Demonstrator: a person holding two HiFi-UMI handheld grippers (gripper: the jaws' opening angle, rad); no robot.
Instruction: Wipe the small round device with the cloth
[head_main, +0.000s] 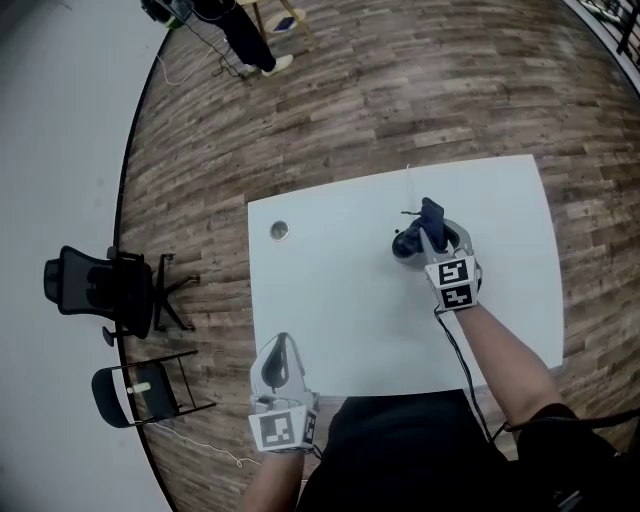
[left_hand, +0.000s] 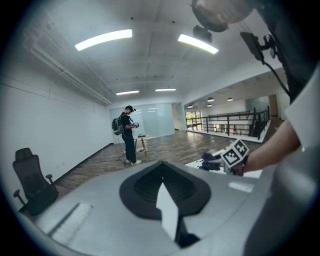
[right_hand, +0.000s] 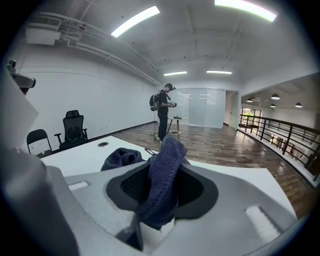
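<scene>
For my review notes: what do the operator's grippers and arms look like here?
The left gripper and right gripper have light grey shells tapering to a rounded tip, black-lined round the jaws. Each carries a white cube printed with black square markers. A thin dark cable runs back from the right one along the forearm. The person wears a black top; the forearms are uncovered.

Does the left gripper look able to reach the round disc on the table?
Probably yes: only bare table lies between the left gripper and the round disc; its jaws are shut, empty.
</scene>
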